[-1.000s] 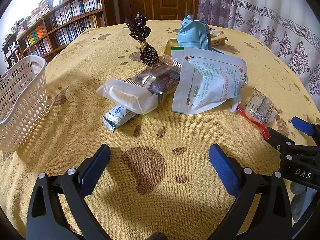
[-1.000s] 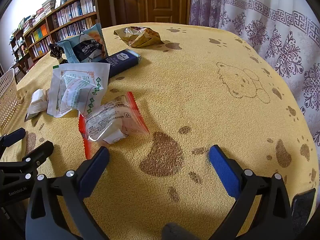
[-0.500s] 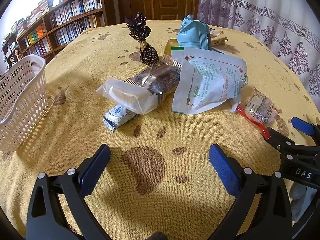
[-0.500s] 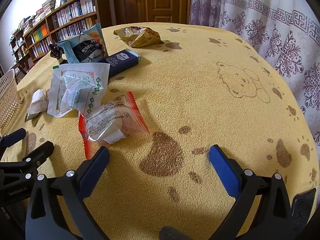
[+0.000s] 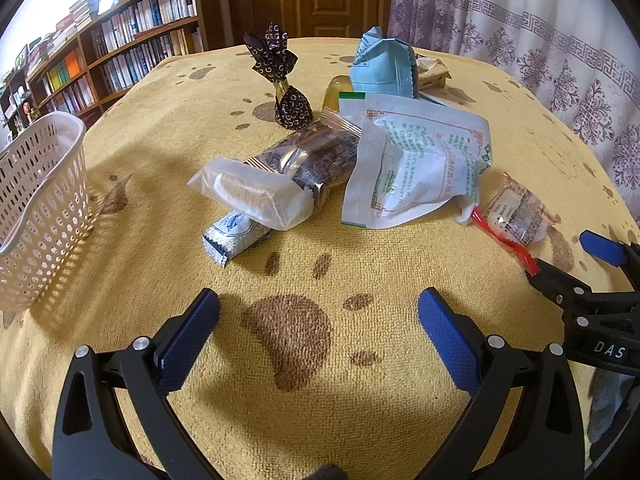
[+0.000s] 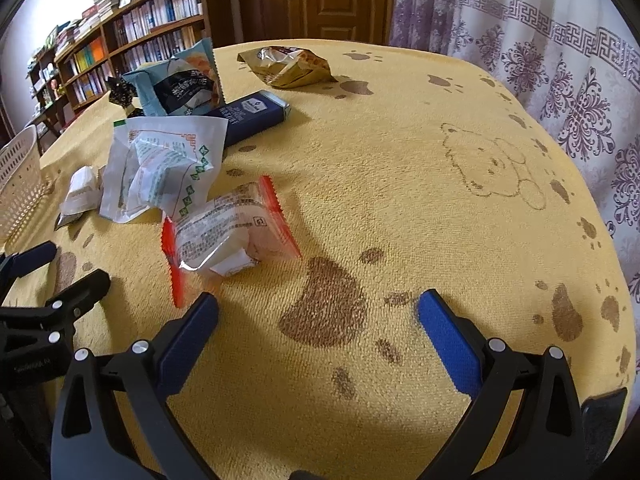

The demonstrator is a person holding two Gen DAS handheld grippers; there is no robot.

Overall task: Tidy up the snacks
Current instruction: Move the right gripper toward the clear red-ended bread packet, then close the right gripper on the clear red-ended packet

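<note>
Snacks lie in a loose heap on the counter, which is draped in a yellow paw-print cloth. A white packet with green print sits at the heap's middle, overlapping a dark clear-fronted bag to its left. Near right of it lies a red-edged clear pack, just beyond the right hand-held gripper, whose fingers stand wide apart over bare cloth. The left hand-held gripper is likewise spread and empty, near a small blue-white bar. A white perforated basket stands at the far left, well apart from the heap.
</note>
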